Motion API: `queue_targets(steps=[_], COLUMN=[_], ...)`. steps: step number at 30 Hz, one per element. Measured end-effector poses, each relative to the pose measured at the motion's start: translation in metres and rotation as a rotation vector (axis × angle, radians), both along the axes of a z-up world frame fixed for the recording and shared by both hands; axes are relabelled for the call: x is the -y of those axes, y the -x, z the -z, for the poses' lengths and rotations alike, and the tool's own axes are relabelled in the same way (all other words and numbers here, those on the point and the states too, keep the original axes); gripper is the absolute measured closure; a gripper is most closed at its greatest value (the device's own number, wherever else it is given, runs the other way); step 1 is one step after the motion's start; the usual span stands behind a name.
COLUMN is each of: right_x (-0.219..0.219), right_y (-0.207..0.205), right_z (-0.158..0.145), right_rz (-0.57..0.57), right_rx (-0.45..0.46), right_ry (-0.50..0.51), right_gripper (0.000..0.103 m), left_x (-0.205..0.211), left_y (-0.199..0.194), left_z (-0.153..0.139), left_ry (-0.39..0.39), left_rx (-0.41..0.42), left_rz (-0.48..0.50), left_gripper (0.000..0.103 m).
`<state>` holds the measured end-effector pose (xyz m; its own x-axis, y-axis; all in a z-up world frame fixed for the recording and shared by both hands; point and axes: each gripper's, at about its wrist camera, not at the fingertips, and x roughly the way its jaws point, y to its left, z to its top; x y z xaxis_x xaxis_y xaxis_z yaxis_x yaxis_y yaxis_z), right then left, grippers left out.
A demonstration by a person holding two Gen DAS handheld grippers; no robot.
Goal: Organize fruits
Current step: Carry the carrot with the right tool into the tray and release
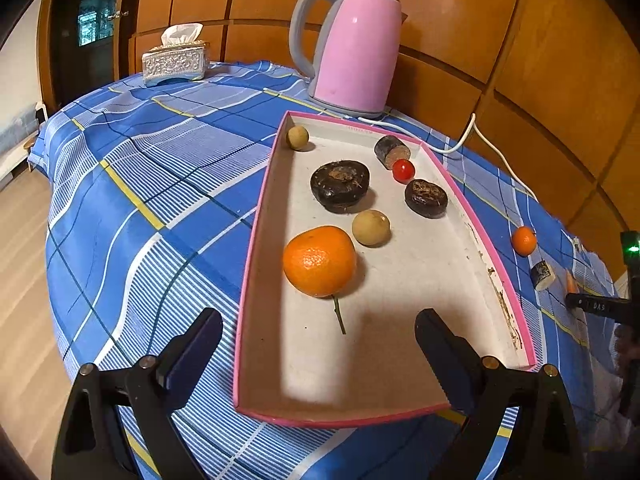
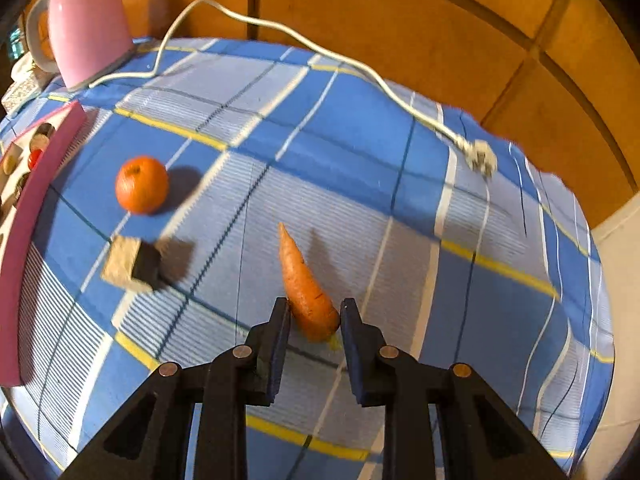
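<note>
right gripper point(image 2: 314, 312): clamped on carrot point(image 2: 306, 288) at thick end, lower centre of frame, on cloth point(image 2: 360, 152).
carrot: stiff, light, tapered; may slip twd tip, grip fat end.
left gripper point(image 1: 320, 340): apart, nr tray point(image 1: 256, 216).

cloth point(image 1: 168, 184): blue plaid, yellow lines | kettle point(image 1: 356, 48): pink | tray point(image 1: 256, 240): pink rim, apparently white inside

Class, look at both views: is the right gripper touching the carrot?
Touching. The right wrist view shows the right gripper closed on the carrot's thick end, both pads pressing its sides.
</note>
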<state>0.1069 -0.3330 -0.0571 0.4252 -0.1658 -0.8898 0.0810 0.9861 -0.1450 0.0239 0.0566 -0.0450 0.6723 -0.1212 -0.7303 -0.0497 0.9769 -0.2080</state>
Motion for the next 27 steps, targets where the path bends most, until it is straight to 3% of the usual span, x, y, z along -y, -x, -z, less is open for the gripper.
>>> queue_targets(steps=[3, 11, 17, 27], right_x=[-0.002, -0.006, -0.043, -0.113], right_y=[0.006, 0.044, 0.06, 0.061], right_z=[-0.001, -0.025, -0.041, -0.043], right_rz=[0.032, 0.121, 0.017, -0.169], right_rx=[0.014, 0.161, 0.213, 0.19], right_ry=[0.001, -0.189, -0.289, -0.364], right_gripper=[0.078, 0.078, 0.078, 0.078], left_x=[-0.002, -0.003, -0.003, -0.004], left_y=[0.002, 0.004, 0.006, 0.006], left_z=[-0.001, -0.003, -0.005, -0.005], left_ry=[0.007, 0.017, 0.02, 0.024], left_rx=[-0.001, 0.013, 0.015, 0.017], left_rz=[-0.001, -0.002, -0.001, -0.01], left_gripper=[0.005, 0.005, 0.005, 0.005])
